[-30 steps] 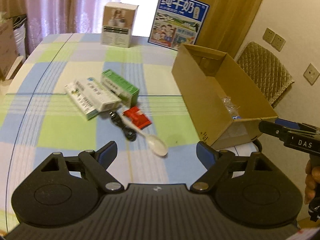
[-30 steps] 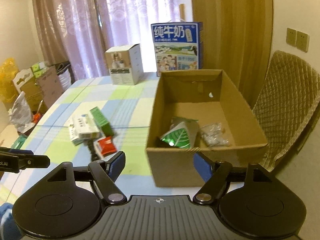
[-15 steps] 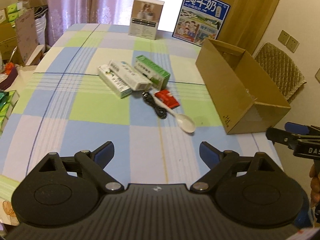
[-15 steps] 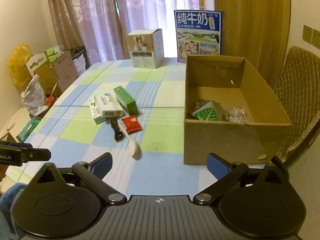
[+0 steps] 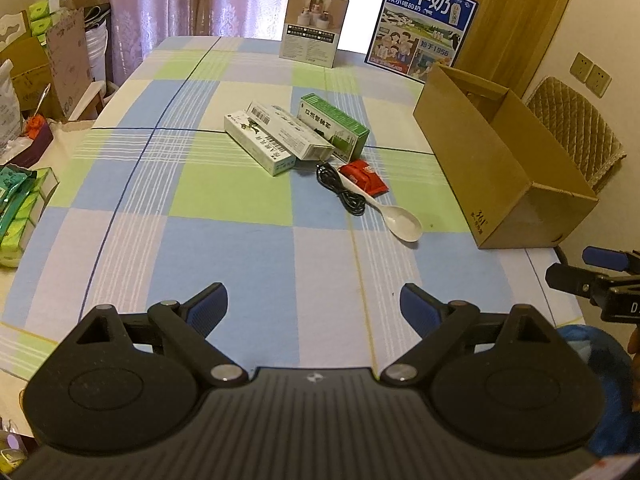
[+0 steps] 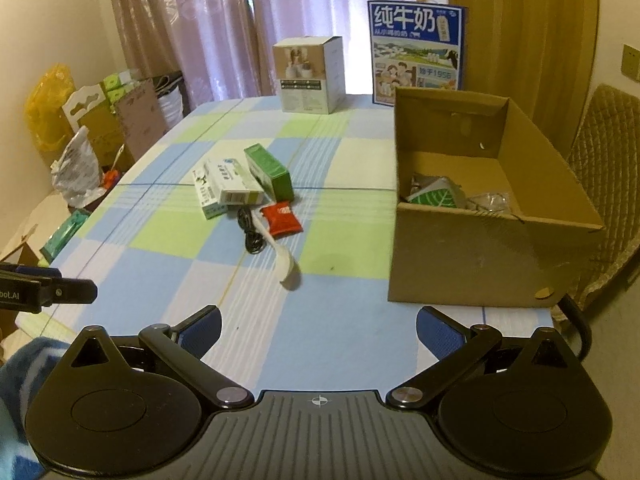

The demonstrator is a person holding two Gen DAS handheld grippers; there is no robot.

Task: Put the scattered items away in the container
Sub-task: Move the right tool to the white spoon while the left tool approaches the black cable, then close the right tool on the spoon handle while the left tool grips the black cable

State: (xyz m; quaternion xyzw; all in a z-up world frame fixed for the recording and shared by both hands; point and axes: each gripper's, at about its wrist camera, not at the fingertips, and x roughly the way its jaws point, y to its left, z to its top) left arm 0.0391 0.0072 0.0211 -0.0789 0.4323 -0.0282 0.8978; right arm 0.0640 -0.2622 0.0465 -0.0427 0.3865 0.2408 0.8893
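An open cardboard box stands at the table's right side and holds a green-and-silver packet and a clear bag. In the table's middle lie two white medicine boxes, a green box, a red packet, a black cable and a white spoon. My left gripper and my right gripper are both open and empty, held back over the table's near edge.
A white product box and a blue milk carton stand at the table's far end. A padded chair is right of the cardboard box. Bags and boxes clutter the floor at left.
Both grippers have pulled back and up from the table, so the items and the cardboard box look farther away. Both stay open and empty.
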